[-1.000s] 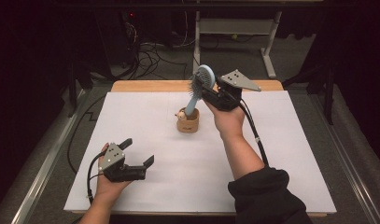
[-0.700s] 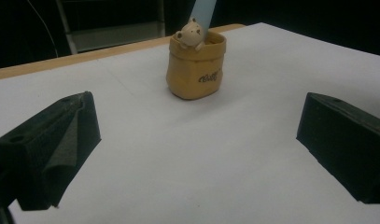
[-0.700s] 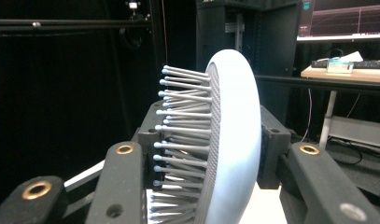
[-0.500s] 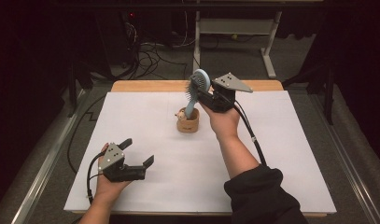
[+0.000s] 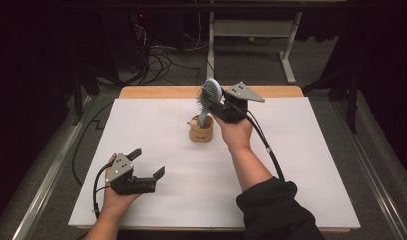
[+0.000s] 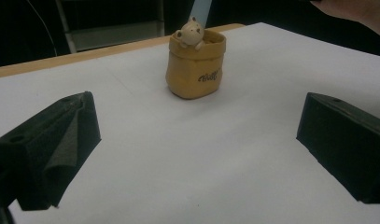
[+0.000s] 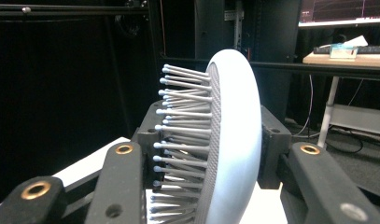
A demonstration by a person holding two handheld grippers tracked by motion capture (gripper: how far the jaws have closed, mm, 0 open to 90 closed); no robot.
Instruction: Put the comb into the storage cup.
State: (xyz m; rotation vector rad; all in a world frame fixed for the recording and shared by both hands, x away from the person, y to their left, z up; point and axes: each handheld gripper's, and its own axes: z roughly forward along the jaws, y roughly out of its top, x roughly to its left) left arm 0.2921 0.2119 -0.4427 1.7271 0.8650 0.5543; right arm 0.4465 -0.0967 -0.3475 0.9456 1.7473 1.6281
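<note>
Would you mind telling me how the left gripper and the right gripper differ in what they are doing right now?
The left gripper rests low by the white table's near edge, jaws wide apart with nothing between them; the right gripper is raised over the middle, clamped on a light blue hairbrush. The left one points toward the small tan pot; the right one holds the brush handle down into that pot. Both are hand-held, black and cabled.

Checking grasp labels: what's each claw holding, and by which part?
Right claw grips the pale blue hairbrush by its head, bristles against one jaw. Left claw is open, holding nothing.
</note>
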